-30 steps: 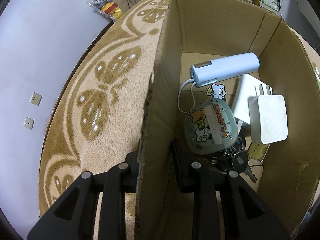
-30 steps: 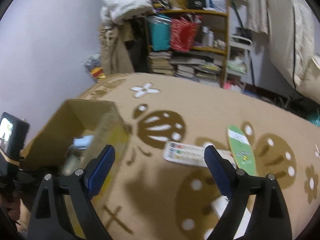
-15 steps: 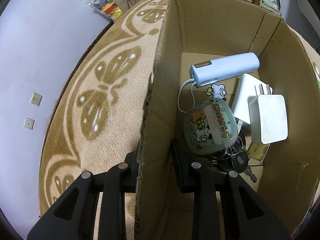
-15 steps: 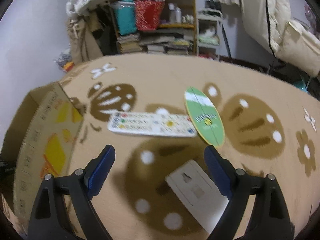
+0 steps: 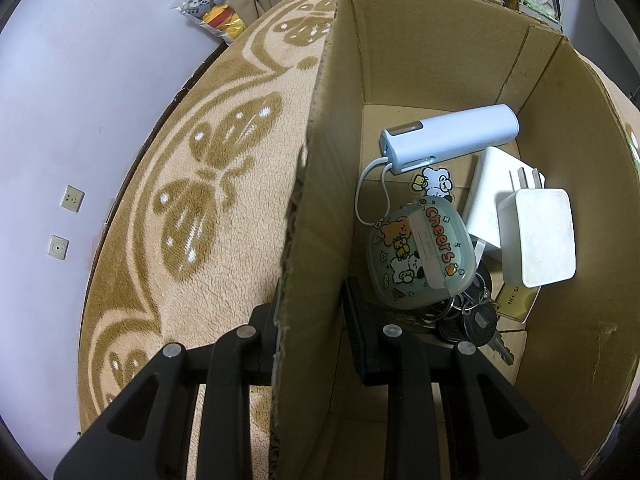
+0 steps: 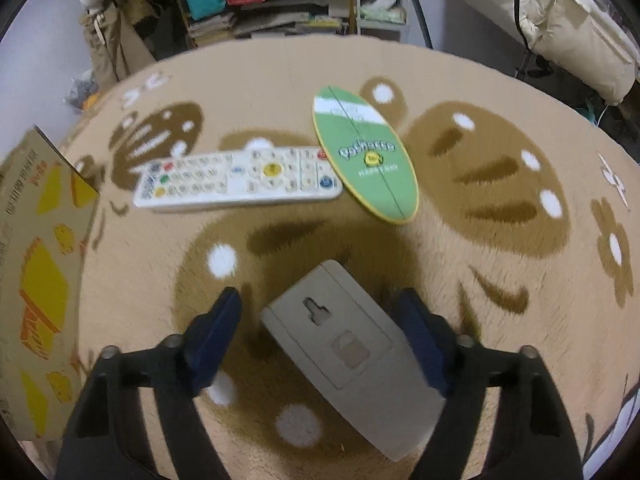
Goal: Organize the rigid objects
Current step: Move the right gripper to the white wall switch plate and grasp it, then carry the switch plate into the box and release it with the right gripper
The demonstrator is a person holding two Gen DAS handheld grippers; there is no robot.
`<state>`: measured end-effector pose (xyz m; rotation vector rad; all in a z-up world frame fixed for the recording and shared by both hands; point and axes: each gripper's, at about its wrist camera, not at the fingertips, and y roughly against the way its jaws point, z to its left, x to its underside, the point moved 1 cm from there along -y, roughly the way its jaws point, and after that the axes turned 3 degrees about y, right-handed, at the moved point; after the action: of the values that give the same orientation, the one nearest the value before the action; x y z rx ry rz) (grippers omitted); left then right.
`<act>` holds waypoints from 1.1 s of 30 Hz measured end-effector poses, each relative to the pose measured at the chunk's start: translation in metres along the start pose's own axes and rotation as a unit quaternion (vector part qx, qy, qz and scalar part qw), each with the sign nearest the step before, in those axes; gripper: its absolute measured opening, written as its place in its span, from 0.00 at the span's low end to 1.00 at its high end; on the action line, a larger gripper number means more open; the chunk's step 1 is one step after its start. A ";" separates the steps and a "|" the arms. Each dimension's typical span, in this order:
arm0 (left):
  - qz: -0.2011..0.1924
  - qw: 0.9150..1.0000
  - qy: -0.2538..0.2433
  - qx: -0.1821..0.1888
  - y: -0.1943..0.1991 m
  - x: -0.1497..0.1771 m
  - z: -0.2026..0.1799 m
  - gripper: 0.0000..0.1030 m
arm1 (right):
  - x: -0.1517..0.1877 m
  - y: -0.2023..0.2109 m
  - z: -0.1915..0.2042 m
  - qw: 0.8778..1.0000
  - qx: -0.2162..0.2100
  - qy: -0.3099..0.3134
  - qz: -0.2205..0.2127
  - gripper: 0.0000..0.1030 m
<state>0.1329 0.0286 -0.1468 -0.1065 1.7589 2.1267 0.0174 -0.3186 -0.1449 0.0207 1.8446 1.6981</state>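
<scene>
My left gripper is clamped on the near wall of the one cardboard box, one finger outside it and one inside. In the box I count one pale blue power bank with a white cord, one translucent green case printed with cartoon animals and "cheers", two white chargers, the upper one lying on the lower with its prongs showing, one bunch of keys, one yellow tag, and one small cartoon charm. They lie crowded together on the box floor, the case resting on the keys.

My right gripper has its fingers spread wide, one on either side of a single grey-white rectangular block lying flat with a keyhole slot on its upper face; I see a gap on the left side and cannot tell whether the right finger touches. Beyond it lie one white remote control and one green oval board, the board's edge overlapping the remote's end. The box stands at the left edge of this view.

Everything sits on a beige rug with brown butterfly and flower patterns. Two wall sockets show on the pale wall, and a cluttered shelf of books and bins stands at the back.
</scene>
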 end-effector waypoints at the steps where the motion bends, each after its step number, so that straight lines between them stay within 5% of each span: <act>1: 0.000 1.000 0.000 0.000 0.000 0.000 0.000 0.25 | 0.000 -0.001 0.001 1.000 0.006 0.004 0.001 0.75; 10: 0.000 1.000 -0.001 -0.001 0.000 0.000 0.000 0.25 | 0.001 0.003 0.018 0.999 -0.020 0.029 -0.014 0.54; 33: 0.001 1.000 -0.001 0.000 0.000 -0.001 0.000 0.25 | -0.026 0.061 0.054 0.986 -0.091 0.028 -0.134 0.52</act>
<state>0.1334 0.0283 -0.1465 -0.1045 1.7578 2.1279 0.0387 -0.2710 -0.0770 -0.3389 1.6402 1.6814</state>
